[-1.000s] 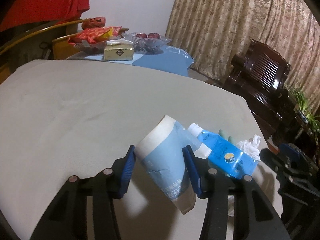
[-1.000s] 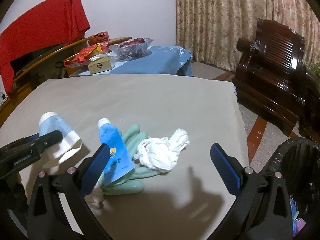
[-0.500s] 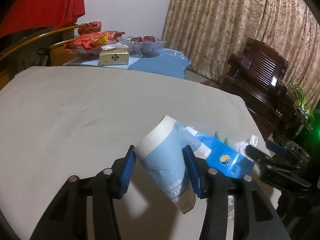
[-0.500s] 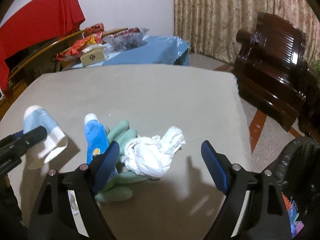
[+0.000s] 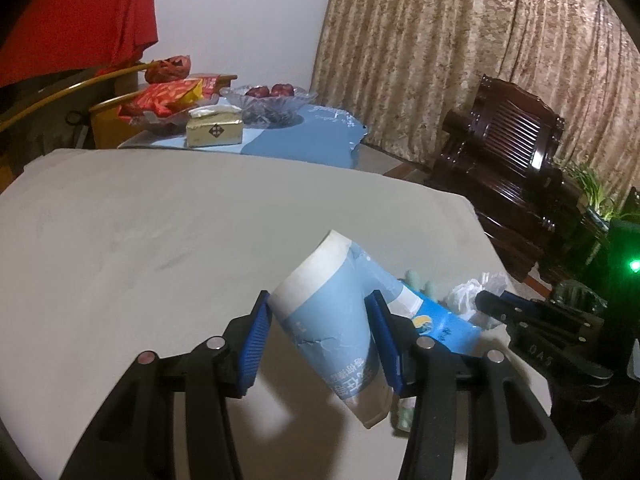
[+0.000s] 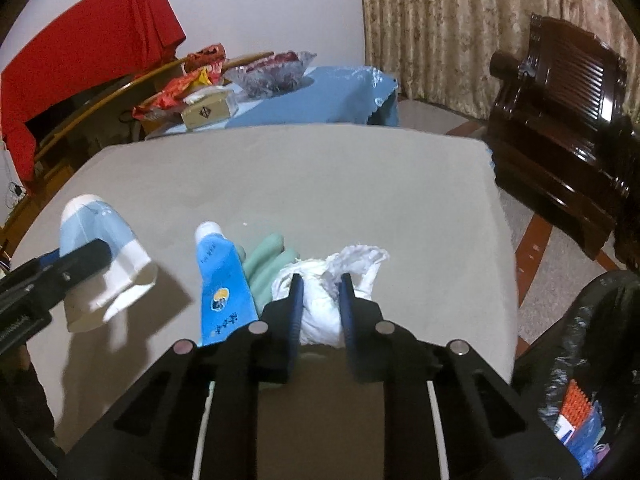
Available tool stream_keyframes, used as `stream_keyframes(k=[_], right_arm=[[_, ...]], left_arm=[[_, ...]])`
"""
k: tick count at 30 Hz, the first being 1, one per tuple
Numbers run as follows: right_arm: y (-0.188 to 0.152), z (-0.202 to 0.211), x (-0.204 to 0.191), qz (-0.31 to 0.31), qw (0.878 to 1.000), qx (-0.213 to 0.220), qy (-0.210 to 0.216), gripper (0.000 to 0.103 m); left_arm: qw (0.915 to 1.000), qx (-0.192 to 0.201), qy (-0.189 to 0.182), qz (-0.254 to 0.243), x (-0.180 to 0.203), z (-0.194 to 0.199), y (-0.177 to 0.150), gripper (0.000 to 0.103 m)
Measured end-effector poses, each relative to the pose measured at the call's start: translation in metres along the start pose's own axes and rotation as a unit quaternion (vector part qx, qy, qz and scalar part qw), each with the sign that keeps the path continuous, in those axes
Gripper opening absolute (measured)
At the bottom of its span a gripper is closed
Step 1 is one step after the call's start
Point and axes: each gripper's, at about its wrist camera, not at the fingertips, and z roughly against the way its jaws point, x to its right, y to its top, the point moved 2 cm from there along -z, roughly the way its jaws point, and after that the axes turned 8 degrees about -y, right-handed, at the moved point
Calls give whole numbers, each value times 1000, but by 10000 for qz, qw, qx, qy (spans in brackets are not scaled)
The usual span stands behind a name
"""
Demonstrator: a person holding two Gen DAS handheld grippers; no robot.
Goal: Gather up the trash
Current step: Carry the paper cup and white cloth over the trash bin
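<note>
1. Left wrist view: left gripper (image 5: 320, 334) is clamped on a crushed blue-and-white paper cup (image 5: 338, 330), pads on both sides, cup tilted w/ its open end down and off the bench (image 5: 160, 232).
2. Same view: just right of the gripper, behind the cup, lie a blue tube (image 5: 438, 322), green gloves (image 5: 416, 280) and a white tissue wad (image 5: 470, 292); right gripper's black body reaches in at the wad.
3. Right wrist view: right gripper (image 6: 320, 300) has pinched in on the tissue wad (image 6: 332, 292); jaws narrow, pads pressed into the paper, wad resting on the bench (image 6: 320, 184).
4. Same view: blue tube (image 6: 222, 280) sits just left of the gripper, green gloves (image 6: 266, 264) between tube and wad, partly under it. The cup (image 6: 100, 256) is further left, in the left gripper (image 6: 80, 260).
5. Black-lined trash bin (image 6: 580, 380) is low to the gripper's right, off the bench edge, w/ litter already inside.
6. Step in hand, I'd judge: lift the wad and carry it right to the bin.
7. To do it well: go straight up 1st so loose tissue tails clear the gloves and don't drag them; keep the squeeze firm, soft paper slips.
8. Release only once over the bin mouth. Cup can follow; approx 2 items then left on the bench.
</note>
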Motion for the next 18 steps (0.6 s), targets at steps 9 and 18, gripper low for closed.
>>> stream_keyframes(k=[9,18], right_arm=[[10,45,8,-114,9992,381,74,18],[13,93,22,-189,9971,728,86,18]], left_arm=[[9997,123,-186,-142,25,17,6,49],[9987,244,-317,-308,50,39,10,49]])
